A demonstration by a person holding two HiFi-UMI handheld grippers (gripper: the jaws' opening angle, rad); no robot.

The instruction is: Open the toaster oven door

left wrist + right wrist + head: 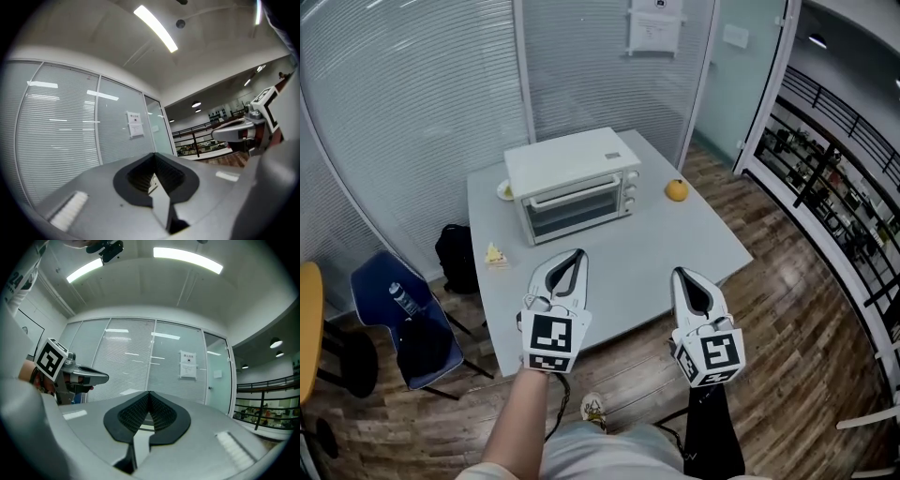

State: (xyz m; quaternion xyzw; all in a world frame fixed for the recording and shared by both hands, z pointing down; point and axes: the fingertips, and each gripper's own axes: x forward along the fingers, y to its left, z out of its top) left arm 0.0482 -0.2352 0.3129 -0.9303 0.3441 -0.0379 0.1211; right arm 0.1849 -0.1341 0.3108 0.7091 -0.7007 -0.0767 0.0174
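Sitting upper-centre, the toaster oven door [578, 208] lay nearer the left gripper [577, 255] than the right gripper [682, 275], both pressed together, empty.

- L gripper [578, 253]: white shell, black ribbed pads inside.
- R gripper [679, 273]: same white & black.
- Cube [549, 341] on each, w/ black-white square marks.
- Clothes [600, 455]: light grey.

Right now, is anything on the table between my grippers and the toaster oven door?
Nothing visible. Bare table lies between the left gripper, the right gripper and the toaster oven door. The orange sits off right, a small yellow item off left.
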